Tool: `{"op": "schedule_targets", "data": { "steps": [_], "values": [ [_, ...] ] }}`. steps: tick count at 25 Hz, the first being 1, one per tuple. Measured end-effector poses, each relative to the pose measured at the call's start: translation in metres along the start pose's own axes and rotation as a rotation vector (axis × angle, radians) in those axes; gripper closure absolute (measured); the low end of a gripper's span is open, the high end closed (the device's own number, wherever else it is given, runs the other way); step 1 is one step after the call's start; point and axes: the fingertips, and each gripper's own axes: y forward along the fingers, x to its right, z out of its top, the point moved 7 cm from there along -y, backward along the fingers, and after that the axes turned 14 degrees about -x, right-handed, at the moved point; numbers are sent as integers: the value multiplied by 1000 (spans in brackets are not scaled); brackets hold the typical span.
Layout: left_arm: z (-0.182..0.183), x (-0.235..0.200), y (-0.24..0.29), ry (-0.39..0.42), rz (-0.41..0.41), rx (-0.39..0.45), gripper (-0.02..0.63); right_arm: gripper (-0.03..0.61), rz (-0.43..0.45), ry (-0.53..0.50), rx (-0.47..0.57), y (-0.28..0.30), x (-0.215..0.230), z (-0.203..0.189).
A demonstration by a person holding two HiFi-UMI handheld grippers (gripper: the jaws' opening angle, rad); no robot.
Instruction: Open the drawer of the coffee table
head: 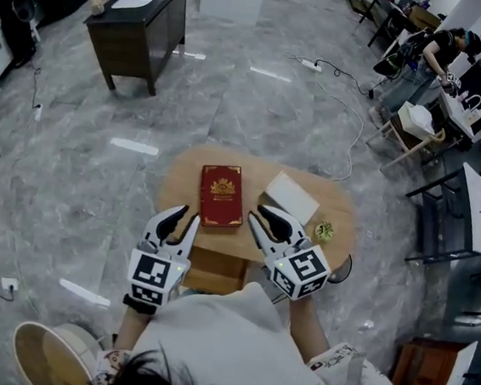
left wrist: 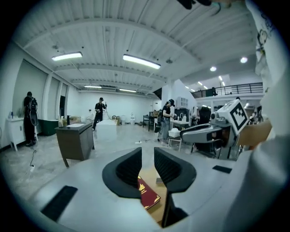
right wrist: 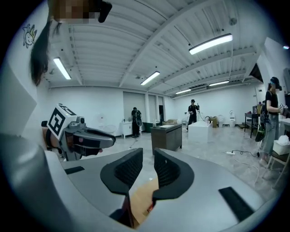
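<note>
The left gripper [head: 185, 216] and the right gripper [head: 256, 213] hover over the near edge of the oval light-wood coffee table [head: 340, 219]. The black jaws of each stand a narrow slit apart with nothing between them. Under that near edge sits the pale wooden drawer [head: 215, 270]; no handle shows. It looks rigid, probably light and straight-sliding, so the lower lip of its front seems the place to hook. Farther in on the tabletop lies a red hardback book [head: 221, 196].

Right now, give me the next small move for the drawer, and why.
Probably lower the left gripper toward the drawer showing under the coffee table's near edge. Both it and the right gripper hover above the tabletop, jaws slightly apart and empty, and the left sits nearer.
</note>
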Motion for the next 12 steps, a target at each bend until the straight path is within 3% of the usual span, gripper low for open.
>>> {"op": "schedule_targets", "data": {
  "steps": [4, 12],
  "values": [
    [6, 12, -8, -25, 7, 38, 550, 541, -17, 26, 47, -23, 2, 2],
    [-6, 24, -25, -43, 16, 33, 600, 578, -78, 32, 74, -55, -3, -13]
  ]
}}
